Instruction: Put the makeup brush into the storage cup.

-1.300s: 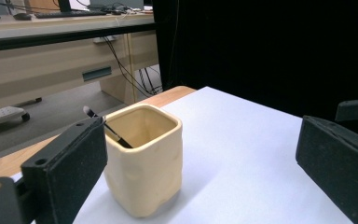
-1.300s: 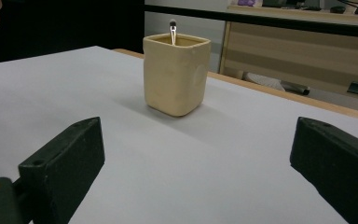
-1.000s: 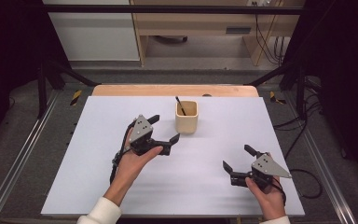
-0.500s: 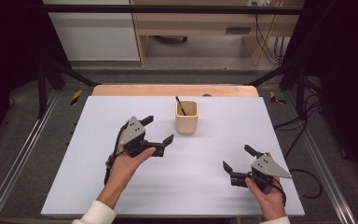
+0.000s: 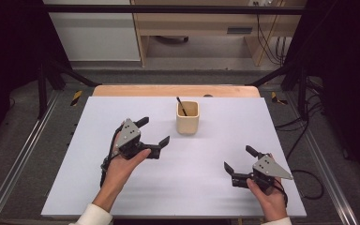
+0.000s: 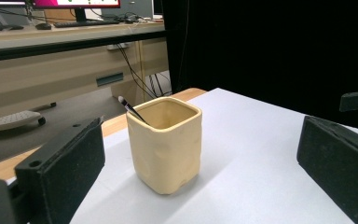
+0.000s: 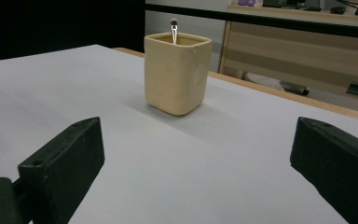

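Beige ceramic cup (image 5: pixel 187 117) with a thin black brush (image 5: pixel 181 106) leaning inside, upright near the white table's (image 5: pixel 215 197) far edge — left gripper (image 5: pixel 155 133) close, jaws apart, right gripper (image 5: pixel 238 159) well back, jaws apart — apparently an approach, next a steady closing-in on the brush.

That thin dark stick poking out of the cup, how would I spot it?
Start at the white table and find the cream squarish cup near its far edge. The thin dark stick leans inside it, its pale tip rising past the rim. It is the sole thing in the cup, apart from both tongs.
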A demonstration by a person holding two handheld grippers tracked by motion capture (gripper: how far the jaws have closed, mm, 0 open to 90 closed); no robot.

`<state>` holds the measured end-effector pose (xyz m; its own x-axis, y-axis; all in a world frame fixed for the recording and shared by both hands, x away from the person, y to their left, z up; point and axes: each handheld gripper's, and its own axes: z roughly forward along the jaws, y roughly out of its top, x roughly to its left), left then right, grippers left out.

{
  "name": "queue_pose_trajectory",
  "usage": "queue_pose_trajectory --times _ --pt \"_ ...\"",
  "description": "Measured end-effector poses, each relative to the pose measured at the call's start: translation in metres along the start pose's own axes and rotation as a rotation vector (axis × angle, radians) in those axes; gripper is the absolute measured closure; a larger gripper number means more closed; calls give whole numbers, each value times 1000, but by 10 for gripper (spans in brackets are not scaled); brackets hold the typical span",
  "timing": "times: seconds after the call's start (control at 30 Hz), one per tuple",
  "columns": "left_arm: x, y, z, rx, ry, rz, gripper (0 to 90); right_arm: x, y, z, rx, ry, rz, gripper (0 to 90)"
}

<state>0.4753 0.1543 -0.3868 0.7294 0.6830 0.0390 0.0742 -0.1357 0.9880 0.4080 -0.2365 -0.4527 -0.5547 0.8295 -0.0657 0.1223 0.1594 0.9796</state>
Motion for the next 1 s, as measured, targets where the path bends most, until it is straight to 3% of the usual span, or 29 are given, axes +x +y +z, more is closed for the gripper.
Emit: queue_pose_trajectory --times 1.0 --pt "15 -9 -34 -17 21 5 5 0 0 0 4 -3 -4 31"
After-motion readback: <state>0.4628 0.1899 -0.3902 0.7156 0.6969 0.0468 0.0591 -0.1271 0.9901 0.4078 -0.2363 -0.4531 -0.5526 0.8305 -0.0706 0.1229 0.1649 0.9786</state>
